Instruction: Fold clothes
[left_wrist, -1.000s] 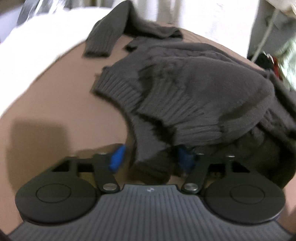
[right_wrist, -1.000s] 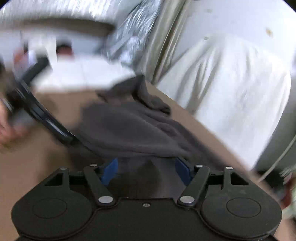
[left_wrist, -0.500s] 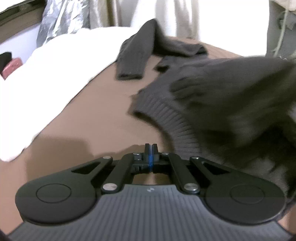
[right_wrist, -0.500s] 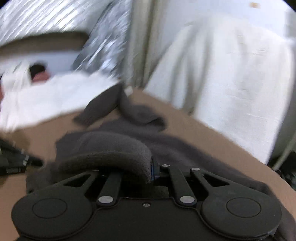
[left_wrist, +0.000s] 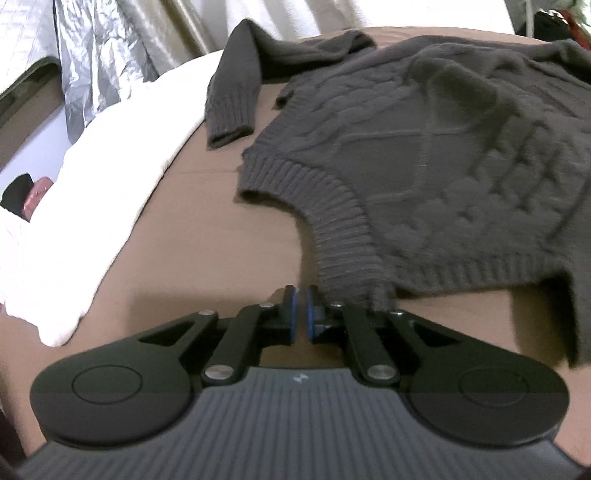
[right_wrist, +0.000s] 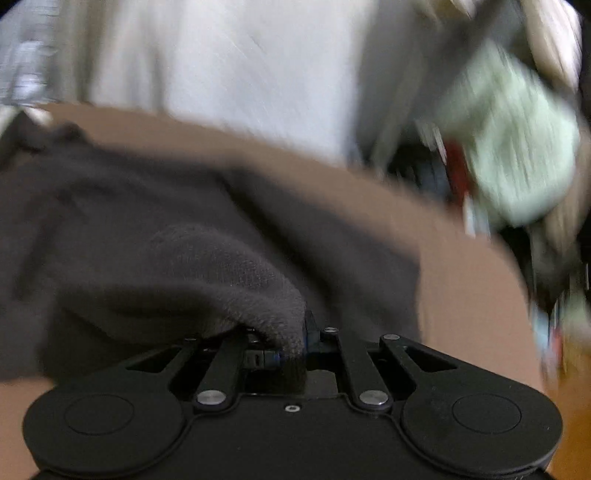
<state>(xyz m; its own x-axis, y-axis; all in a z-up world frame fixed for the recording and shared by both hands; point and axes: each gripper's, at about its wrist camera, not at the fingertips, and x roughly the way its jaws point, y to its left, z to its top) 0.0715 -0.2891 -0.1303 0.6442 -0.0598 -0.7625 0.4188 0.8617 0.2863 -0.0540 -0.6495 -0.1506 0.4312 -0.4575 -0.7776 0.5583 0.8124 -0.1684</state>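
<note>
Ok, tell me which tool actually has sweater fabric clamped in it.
The right tool: dark sweater knit is bunched between its pads. The left tool is nearly closed on nothing, the sweater hem lying just beside it.

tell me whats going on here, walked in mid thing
A person with a gripper in each hand is folding a dark grey cable-knit sweater on a brown bed cover. The right gripper is shut on a bunch of the knit. The left gripper holds nothing, its pads nearly together just beside the ribbed hem. One sleeve lies stretched out toward the white bedding. The right view is blurred, so that hand seems to be moving.
</note>
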